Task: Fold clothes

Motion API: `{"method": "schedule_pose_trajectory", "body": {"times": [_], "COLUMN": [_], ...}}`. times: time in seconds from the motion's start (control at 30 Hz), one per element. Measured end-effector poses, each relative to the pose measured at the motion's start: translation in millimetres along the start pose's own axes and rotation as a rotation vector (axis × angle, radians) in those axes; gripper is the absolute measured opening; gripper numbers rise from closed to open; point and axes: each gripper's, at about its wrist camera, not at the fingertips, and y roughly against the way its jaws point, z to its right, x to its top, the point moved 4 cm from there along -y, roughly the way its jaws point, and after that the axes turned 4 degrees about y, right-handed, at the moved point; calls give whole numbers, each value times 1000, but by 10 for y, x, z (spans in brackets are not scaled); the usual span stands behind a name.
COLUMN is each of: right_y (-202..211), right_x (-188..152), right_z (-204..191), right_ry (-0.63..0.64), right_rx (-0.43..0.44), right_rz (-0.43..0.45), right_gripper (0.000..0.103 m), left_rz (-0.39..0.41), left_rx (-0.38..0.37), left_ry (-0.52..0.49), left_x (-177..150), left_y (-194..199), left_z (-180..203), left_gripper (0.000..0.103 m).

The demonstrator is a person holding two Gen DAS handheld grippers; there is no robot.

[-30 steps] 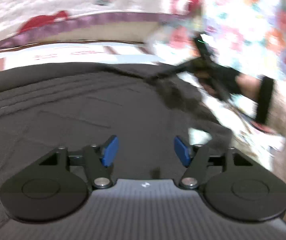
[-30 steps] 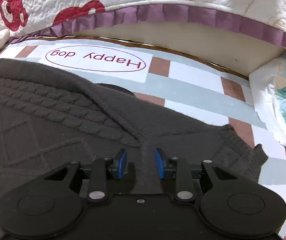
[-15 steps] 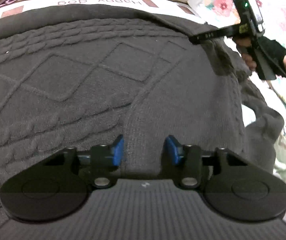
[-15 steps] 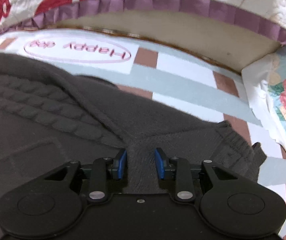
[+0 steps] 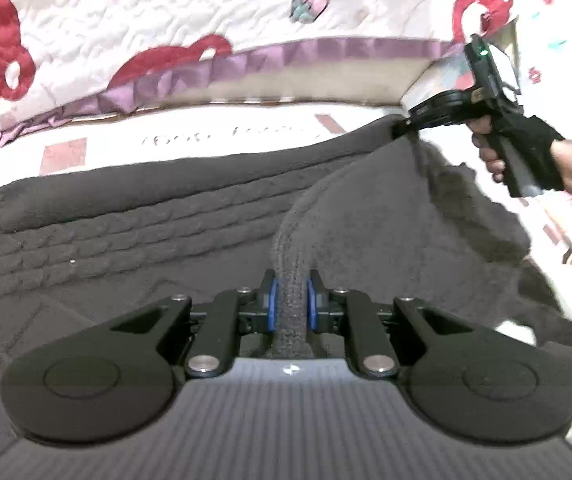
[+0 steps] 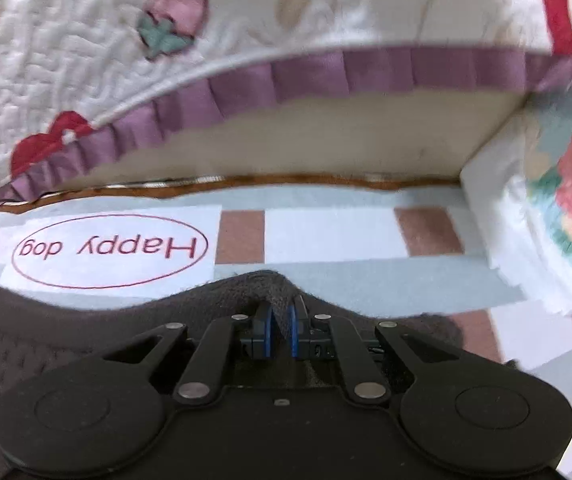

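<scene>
Sweater, dark grey and cable-knit, lying on the checked mat beside the quilt, one part lifted. Left gripper pinching a thick rolled fold, jaws nearly closed on it. Right gripper nipping the far edge, also nearly closed on knit; right hand holding it up. Probably carrying this raised side over the flat body. Keeping both grips at equal height, moving together, holding the edge stretched so no wrinkle is forming beneath.
</scene>
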Motion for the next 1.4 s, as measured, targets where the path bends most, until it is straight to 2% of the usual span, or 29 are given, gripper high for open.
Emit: {"method": "schedule_pose_trajectory", "body": {"times": [0.03,0.1,0.17,0.2,0.23,0.33,0.4,0.43,0.47,0.5,0.57,0.63,0.7,0.77,0.83,0.87,0.9,0.97,1.0,1.03,1.1,1.17,1.23,1.3,1.37,1.4], "right_y": [-50,25,139,204,259,339,389,407,414,390,297,183,105,27,-50,-89,-128,-142,-88,-34,122,334,345,189,76,77], "right_x": [-13,-30,-52,-73,-109,-263,-368,-445,-527,-599,-725,-766,-692,-619,-545,-508,-471,-391,-346,-300,-214,-166,-171,-211,-263,-285], "right_z": [-1,74,211,325,471,783,977,1063,1126,1163,1199,1173,1117,1060,1004,975,947,922,940,958,1013,1071,1093,1110,1090,1063], "right_ry": [-23,-109,-217,-286,-351,-402,-425,-448,-477,-505,-557,-579,-562,-544,-526,-517,-508,-497,-498,-499,-488,-406,-320,-263,-227,-211], "right_rx": [27,92,160,196,195,129,84,79,88,103,136,164,178,191,205,212,218,217,202,187,133,62,11,-30,-60,-76], "right_rz": [-4,64,140,176,195,171,151,146,141,130,95,72,89,106,124,132,141,164,181,198,252,321,290,193,134,130], "right_gripper": [22,23,23,23,24,27,27,30,32,35,41,50,52,65,86,87,86,51,9,11,10,8,7,8,13,25], "left_rz": [-10,-24,-17,-8,1,16,5,-3,-11,-19,-37,-52,-62,-62,-69,-72,-71,-65,-61,-58,-56,-56,-61,-67,-72,-75], "left_rx": [34,117,142,132,115,68,39,29,21,14,-5,-13,5,34,67,78,94,132,147,154,154,149,139,136,138,140], "left_ry": [54,155,199,215,229,264,271,266,257,247,228,205,173,114,48,30,10,-31,-45,-48,-32,-14,3,14,18,21], "left_x": [-3,-45,-86,-98,-105,-133,-155,-162,-166,-170,-186,-203,-222,-226,-247,-266,-285,-320,-330,-328,-314,-302,-294,-278,-263,-258], "left_y": [-101,-267,-296,-267,-226,-141,-174,-205,-240,-275,-323,-368,-421,-439,-433,-422,-414,-405,-401,-393,-369,-352,-354,-373,-385,-386], "left_z": [-130,-367,-494,-531,-554,-616,-638,-632,-616,-600,-552,-499,-444,-357,-256,-212,-177,-118,-95,-88,-108,-131,-151,-156,-153,-154], "left_gripper": [14,13,13,14,14,15,21,23,29,41,53,57,63,63,58,48,42,38,37,36,27,22,22,22,22,24]}}
